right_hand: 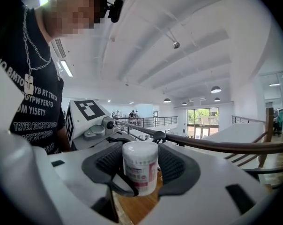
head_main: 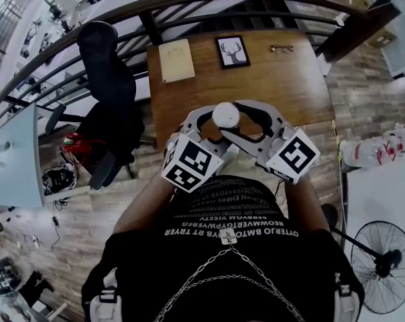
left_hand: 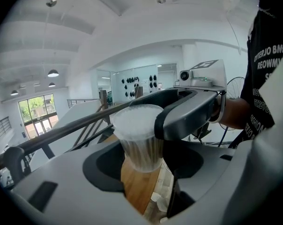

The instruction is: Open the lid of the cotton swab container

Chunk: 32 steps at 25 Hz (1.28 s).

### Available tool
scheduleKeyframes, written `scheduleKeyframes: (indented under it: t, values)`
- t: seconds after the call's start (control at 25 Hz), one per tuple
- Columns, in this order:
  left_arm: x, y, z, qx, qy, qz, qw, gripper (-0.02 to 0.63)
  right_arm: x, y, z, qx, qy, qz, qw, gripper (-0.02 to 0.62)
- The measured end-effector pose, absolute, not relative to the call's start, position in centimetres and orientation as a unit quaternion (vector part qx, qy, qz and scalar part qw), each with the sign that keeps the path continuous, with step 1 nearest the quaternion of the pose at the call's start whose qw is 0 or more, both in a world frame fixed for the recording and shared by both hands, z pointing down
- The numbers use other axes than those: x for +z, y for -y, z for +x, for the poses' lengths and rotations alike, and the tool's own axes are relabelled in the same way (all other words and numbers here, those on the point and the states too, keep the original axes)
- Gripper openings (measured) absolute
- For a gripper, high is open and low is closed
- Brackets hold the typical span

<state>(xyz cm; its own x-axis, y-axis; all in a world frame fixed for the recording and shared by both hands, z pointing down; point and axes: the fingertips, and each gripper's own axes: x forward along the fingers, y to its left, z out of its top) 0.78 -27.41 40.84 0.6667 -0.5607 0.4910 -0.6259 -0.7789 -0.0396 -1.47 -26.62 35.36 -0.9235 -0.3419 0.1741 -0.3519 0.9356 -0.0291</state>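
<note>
Tools: two. Left tool (left_hand: 141, 165) is closed on the lower wall of the container (head_main: 226, 115), pads against both sides. Right tool (right_hand: 140, 163) faces it from the opposite side and is closed higher up. The left gripper view shows one of its pads pressed to the rim of the lid (left_hand: 134, 121). Both stand at a wide spread, filled by the container.

Containers: one, round and clear-walled, with one white lid seated on top. Pink-and-white label (right_hand: 142, 172) on the side. Inside: cotton swabs (left_hand: 142, 151) packed upright, sticks showing through the wall, too many to count.

Position: between the two tools, just ahead of the person's chest, over the near part of the desk (head_main: 256, 86). Resting on the wood or lifted, cannot tell.

Desk: one. At its far side, well apart from the container: one notepad (head_main: 176, 60), one framed deer picture (head_main: 232, 51), one pair of glasses (head_main: 281, 48).

Floor: one black chair (head_main: 108, 92) left of the desk, one fan (head_main: 383, 263) at lower right
</note>
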Motion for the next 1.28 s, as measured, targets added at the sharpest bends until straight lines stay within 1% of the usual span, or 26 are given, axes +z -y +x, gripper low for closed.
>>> scheduleKeyframes:
  t: [0.48, 0.68, 0.88, 1.0, 1.16, 1.28]
  values:
    - [41.1, 27.1, 0.8, 0.247, 0.323, 0.911, 0.064, 0.270, 35.6, 26.3, -1.4, 0.028, 0.980, 0.182, 0.079, 0.244]
    - [41.1, 26.9, 0.7, 0.250, 0.321, 0.911, 0.063, 0.268, 35.6, 26.6, -1.1, 0.079, 0.981, 0.167, 0.060, 0.238]
    - [42.2, 26.5, 0.6, 0.276, 0.310, 0.907, 0.071, 0.260, 36.1, 25.6, -2.1, -0.028, 0.975, 0.187, 0.119, 0.239]
    - [42.5, 26.3, 0.6, 0.286, 0.303, 0.906, 0.074, 0.259, 36.3, 25.5, -2.2, -0.047, 0.973, 0.183, 0.129, 0.239]
    - [42.5, 26.3, 0.9, 0.286, 0.300, 0.907, 0.073, 0.262, 36.1, 25.6, -1.8, -0.003, 0.977, 0.180, 0.113, 0.245]
    - [41.9, 26.2, 1.3, 0.263, 0.301, 0.913, 0.076, 0.267, 34.9, 25.4, -1.3, 0.032, 0.982, 0.174, 0.068, 0.256]
